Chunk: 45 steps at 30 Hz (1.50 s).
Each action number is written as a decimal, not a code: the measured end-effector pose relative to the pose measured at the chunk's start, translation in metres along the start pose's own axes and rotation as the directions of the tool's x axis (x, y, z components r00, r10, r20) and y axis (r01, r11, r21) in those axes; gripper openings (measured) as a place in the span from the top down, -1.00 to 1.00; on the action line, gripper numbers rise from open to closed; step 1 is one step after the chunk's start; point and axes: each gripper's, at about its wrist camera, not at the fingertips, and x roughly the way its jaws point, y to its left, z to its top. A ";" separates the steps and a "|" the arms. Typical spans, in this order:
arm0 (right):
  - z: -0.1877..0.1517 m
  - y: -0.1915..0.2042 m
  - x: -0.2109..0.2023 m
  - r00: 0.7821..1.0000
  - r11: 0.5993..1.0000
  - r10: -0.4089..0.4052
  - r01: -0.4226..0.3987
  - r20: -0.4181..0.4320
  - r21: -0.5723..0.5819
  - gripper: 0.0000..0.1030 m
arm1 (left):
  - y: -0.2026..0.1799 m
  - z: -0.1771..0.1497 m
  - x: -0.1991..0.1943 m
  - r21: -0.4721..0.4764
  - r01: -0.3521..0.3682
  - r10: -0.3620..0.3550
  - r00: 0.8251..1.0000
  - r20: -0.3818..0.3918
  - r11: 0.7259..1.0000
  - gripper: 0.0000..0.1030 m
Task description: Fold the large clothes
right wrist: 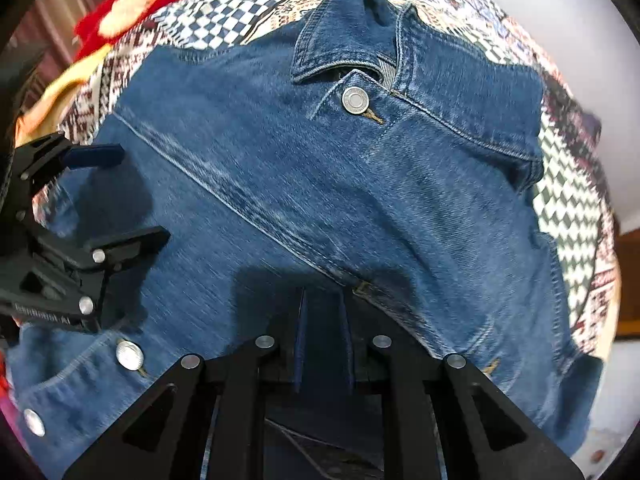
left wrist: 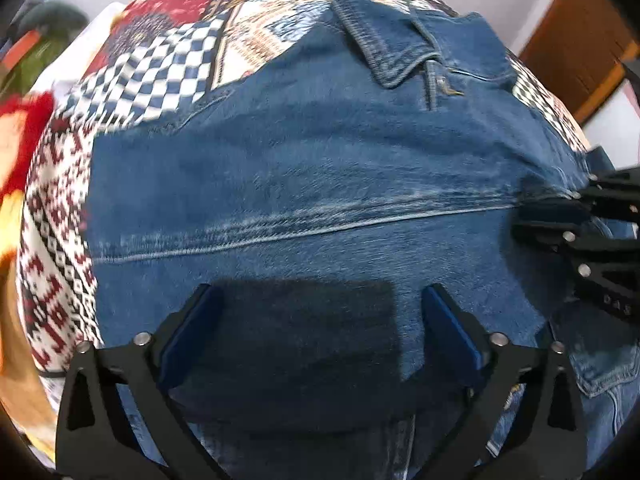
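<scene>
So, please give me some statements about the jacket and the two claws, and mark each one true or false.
1. The denim jacket lies on a patterned cloth. True.
2. The left claw is shut. False: its fingers stand wide apart above the denim.
3. The right claw is shut. True.
4. The collar is buttoned closed. False: it lies open beside a metal button.
5. The jacket is red. False: it is blue.
</scene>
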 end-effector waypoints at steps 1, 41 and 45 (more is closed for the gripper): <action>-0.002 0.002 -0.001 1.000 1.000 -0.018 0.018 0.003 -0.014 0.78 | 0.000 -0.001 -0.001 0.002 -0.002 0.002 1.000 0.007 1.000 -1.00; -0.202 -0.180 -0.046 0.979 0.897 -0.204 0.181 0.013 0.403 0.77 | -0.137 0.025 -0.078 0.248 -0.132 0.095 0.983 0.154 0.960 -0.99; -0.220 -0.174 -0.051 0.941 0.870 -0.336 0.323 -0.033 0.372 0.77 | -0.169 0.031 -0.057 0.320 -0.126 0.089 0.988 0.129 0.939 -0.99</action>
